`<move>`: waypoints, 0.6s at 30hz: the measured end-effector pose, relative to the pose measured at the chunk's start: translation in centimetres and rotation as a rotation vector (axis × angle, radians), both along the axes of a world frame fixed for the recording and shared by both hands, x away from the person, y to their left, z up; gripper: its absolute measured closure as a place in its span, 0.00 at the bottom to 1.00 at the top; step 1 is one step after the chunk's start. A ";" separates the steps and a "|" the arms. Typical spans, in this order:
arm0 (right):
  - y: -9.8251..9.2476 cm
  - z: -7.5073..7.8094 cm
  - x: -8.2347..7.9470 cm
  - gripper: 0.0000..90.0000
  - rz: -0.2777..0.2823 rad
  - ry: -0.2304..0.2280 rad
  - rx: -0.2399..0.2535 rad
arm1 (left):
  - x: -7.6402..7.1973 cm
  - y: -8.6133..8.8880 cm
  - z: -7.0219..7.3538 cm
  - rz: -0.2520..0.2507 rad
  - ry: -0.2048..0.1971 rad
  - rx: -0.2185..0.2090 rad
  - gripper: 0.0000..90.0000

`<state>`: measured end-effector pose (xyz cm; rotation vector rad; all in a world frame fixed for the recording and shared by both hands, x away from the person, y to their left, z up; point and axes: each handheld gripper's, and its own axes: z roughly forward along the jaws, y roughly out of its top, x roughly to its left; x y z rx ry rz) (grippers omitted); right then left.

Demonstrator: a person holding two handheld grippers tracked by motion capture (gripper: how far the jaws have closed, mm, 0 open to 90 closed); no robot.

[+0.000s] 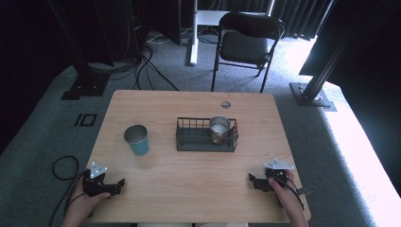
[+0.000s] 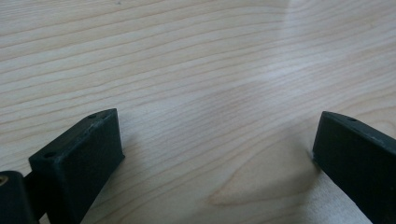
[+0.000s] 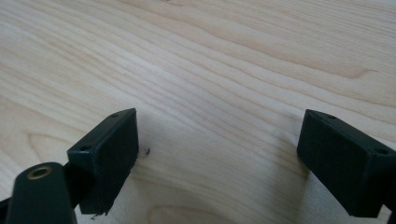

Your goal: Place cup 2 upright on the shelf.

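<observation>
We rest the left gripper [image 1: 117,185] and right gripper [image 1: 255,181] on the bench [image 1: 189,189], jaws wide and empty, nearer us than the wire basket [image 1: 206,142] holding a metal cup [image 1: 219,126] (nothing apparently begun), the teal cup [image 1: 136,139] standing left of it.

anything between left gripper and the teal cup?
Nothing: bare wood table between the left gripper and the teal cup, per the high view.
</observation>
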<state>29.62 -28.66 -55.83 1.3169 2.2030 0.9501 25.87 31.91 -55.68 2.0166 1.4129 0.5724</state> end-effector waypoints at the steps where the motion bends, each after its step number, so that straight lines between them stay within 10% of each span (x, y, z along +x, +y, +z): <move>1: 0.0 0.0 0.0 0.14 0.003 0.000 0.000 | -0.1 0.0 0.0 -0.022 0.000 0.001 0.03; 18: 0.0 0.0 -0.1 0.14 0.009 0.001 0.001 | 1.2 -1.2 1.1 -0.069 -0.067 -0.043 0.06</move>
